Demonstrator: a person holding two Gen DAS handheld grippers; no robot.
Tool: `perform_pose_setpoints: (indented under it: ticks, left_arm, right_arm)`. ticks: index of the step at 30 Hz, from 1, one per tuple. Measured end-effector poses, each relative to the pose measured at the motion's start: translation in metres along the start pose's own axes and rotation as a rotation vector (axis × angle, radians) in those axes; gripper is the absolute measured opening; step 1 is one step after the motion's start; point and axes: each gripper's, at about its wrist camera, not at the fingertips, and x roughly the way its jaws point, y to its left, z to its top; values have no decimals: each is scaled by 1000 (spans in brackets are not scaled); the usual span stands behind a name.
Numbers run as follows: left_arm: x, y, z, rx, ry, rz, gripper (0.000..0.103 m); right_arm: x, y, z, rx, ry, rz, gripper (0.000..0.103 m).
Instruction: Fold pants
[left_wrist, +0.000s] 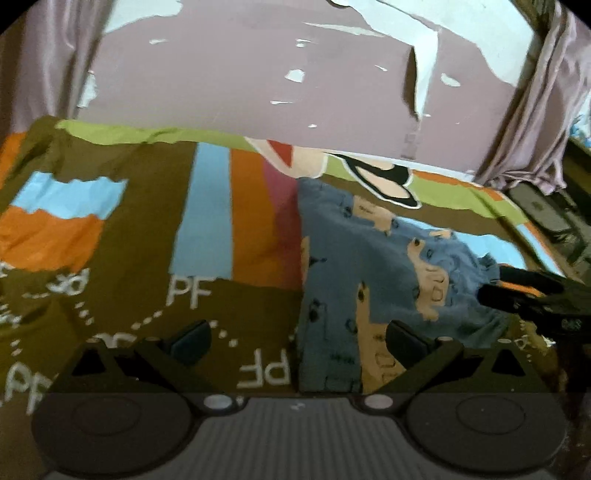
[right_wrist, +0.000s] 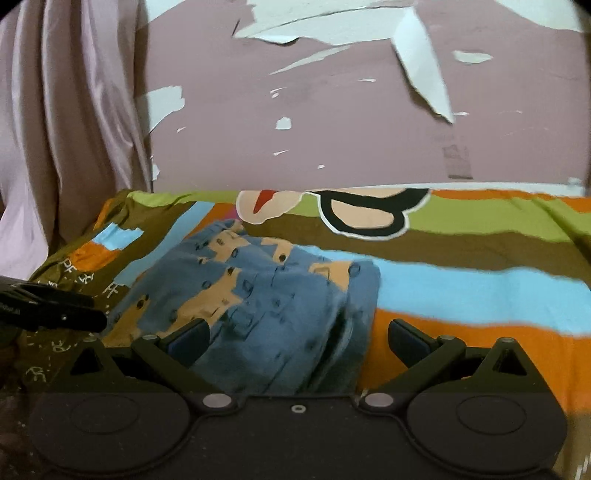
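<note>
pants: blue pants with tan print, lying on the bedsheet, bunched and partly doubled over, not flat. In my left view they sit right of centre; in my right view they sit left of centre, so they lie between my two tools.
left gripper: left gripper spread wide, nothing between the fingers. Right finger is over the near edge of the pants, left finger over bare sheet. Can't tell if either touches cloth.
right gripper: right gripper also spread, holding nothing. The near end of the pants runs between its fingers. Height above the cloth unclear.
cross-view: each tool shows as a dark tip at the edge of the other's view, just beside the pants.
handling: my read is light, thin, soft knit. No stiffness, will sag and drape from any pinch point. Looks matte, so slip should be low, but layers may slide over each other.
grip plan: I'd pinch at two edge corners of the near end, one per tool, through all layers, so it lifts evenly. A mid-panel pinch would just tent it.
risk: catching the sheet along with the pants.
writing: sheet repeats "PF" in white, one copy upside down near my left fingers. Other white marks unreadable. No legible label on the pants.
background: pink wall with peeling paint, curtain at the side.
</note>
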Motion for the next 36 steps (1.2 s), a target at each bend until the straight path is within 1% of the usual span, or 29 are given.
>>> perform_pose_setpoints:
  ticks: [1, 4, 6, 10, 12, 17, 21, 26, 28, 30, 31, 33, 35, 36]
  left_arm:
    - [4, 1, 1, 7, 2, -5, 103]
    - [12, 2, 4, 46, 2, 16, 103]
    - [14, 1, 4, 59, 5, 9, 103]
    - [18, -4, 3, 84, 15, -30, 103]
    - [19, -6, 1, 94, 23, -40, 103]
    - [21, -12, -1, 119, 27, -32, 102]
    - [22, -16, -1, 144, 36, -13, 102]
    - [21, -19, 0, 140, 47, -23, 95]
    - [19, -19, 1, 125, 54, -45, 95]
    - [18, -16, 0, 96, 58, -93, 94]
    - [19, -14, 0, 79, 61, -109, 92]
    - [21, -12, 2, 56, 73, -115, 87]
    - [23, -11, 4, 38, 88, -105, 78]
    - [24, -11, 6, 33, 96, -96, 76]
  right_arm:
    - [5, -5, 5, -10, 9, 14, 102]
    - [24, -22, 19, -28, 58, 56, 102]
    - [37, -32, 25, -31, 89, 63, 102]
    - [54, -49, 30, 57, 128, 106, 102]
    - [57, -49, 30, 68, 141, 121, 102]
    - [60, -33, 28, 5, 167, 69, 96]
    - [60, -30, 27, 19, 178, 42, 93]
    - [56, -32, 30, 60, 185, 70, 83]
    - [54, -34, 31, 90, 188, 93, 83]
    - [52, -36, 31, 132, 182, 121, 83]
    - [52, -37, 31, 152, 180, 124, 83]
    - [53, -40, 31, 194, 178, 117, 81]
    - [54, -41, 31, 222, 172, 93, 71]
    - [54, -40, 32, 230, 172, 78, 69]
